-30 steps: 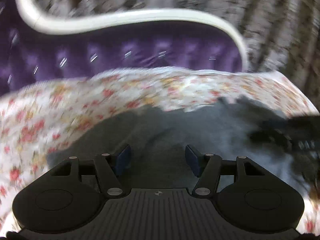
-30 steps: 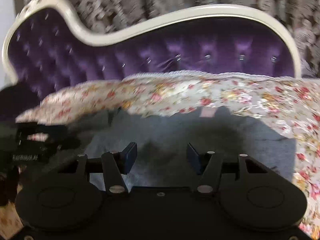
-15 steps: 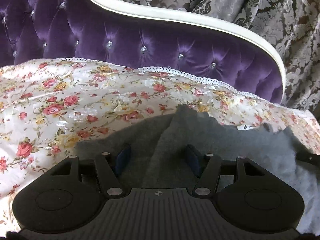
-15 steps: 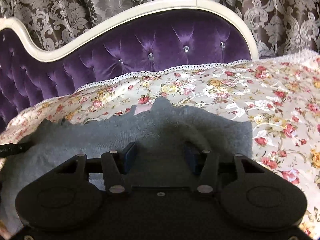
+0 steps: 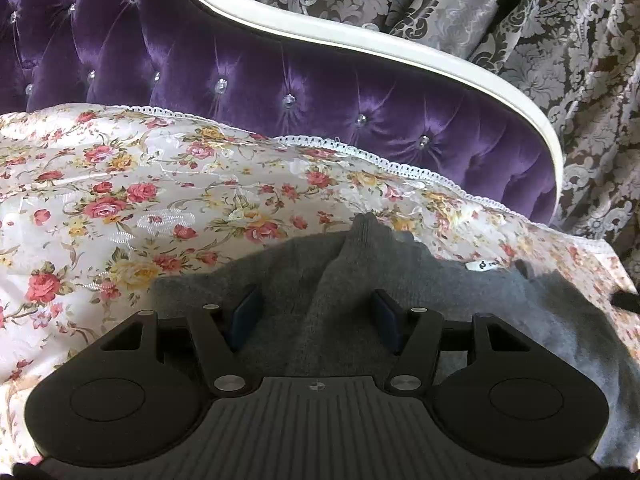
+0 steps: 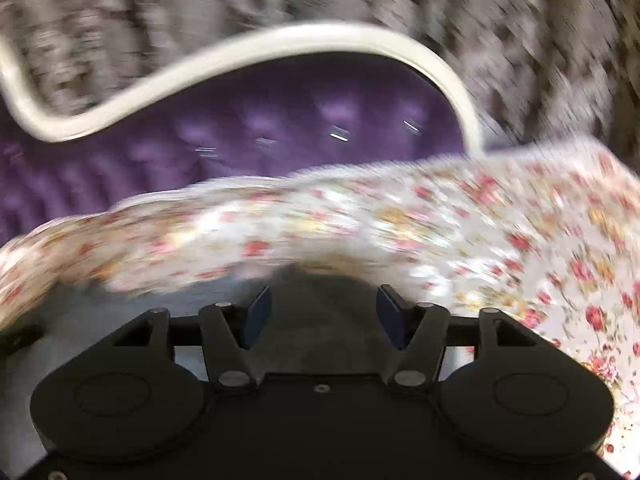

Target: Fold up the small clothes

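Two spread tools over one soft grey knit on the sofa's floral cover.

Left tool (image 5: 316, 312) has its fingers apart with a raised ridge of the grey knit garment (image 5: 400, 280) running up between them, nothing pinched; right tool (image 6: 324, 312) is likewise spread above a dark hump of the same knit, though that view is smeared by motion and contact cannot be judged. The garment lies on the floral cover (image 5: 160, 200), its small white label (image 5: 486, 266) near the far hem. It looks light, limp and fuzzy, likely to sag and drag, so a pinch on the ridge or a hem edge should hold best. The purple tufted backrest (image 5: 320, 92) bounds the far side; open cover lies to the left.
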Motion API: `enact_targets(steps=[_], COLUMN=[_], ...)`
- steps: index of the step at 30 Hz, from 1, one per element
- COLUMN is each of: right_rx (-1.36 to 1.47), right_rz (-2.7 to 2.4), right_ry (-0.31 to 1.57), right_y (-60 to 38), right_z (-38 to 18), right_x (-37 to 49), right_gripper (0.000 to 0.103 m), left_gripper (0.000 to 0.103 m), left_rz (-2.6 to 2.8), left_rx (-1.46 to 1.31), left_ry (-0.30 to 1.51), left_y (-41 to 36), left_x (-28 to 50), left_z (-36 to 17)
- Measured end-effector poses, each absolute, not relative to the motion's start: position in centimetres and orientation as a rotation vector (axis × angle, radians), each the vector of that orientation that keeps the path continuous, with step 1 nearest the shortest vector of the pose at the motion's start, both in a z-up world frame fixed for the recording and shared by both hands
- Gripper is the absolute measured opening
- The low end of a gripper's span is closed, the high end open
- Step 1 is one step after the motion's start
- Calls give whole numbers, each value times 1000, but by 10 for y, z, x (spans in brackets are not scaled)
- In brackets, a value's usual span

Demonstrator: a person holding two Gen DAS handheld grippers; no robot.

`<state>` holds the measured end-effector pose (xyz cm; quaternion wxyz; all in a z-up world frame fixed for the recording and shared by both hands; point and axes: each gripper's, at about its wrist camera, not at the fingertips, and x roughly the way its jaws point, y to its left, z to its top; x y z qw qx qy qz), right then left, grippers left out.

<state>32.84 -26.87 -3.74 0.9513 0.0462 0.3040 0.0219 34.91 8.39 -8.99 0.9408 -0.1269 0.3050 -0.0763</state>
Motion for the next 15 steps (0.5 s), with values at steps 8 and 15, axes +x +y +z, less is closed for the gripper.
enact_targets(steps=[8, 15], right_rx=[-18, -93], right_rz=[210, 176], right_ry=[640, 699], right_y=[-200, -188], right_z=[-60, -70], right_x=[241, 210], right_gripper=[79, 87], left_gripper=[58, 59], left_rz=[-156, -162], left_rx=[-228, -83], left_ry=[638, 735], left_y=[81, 67], left_x=[351, 361], left_z=[-89, -78])
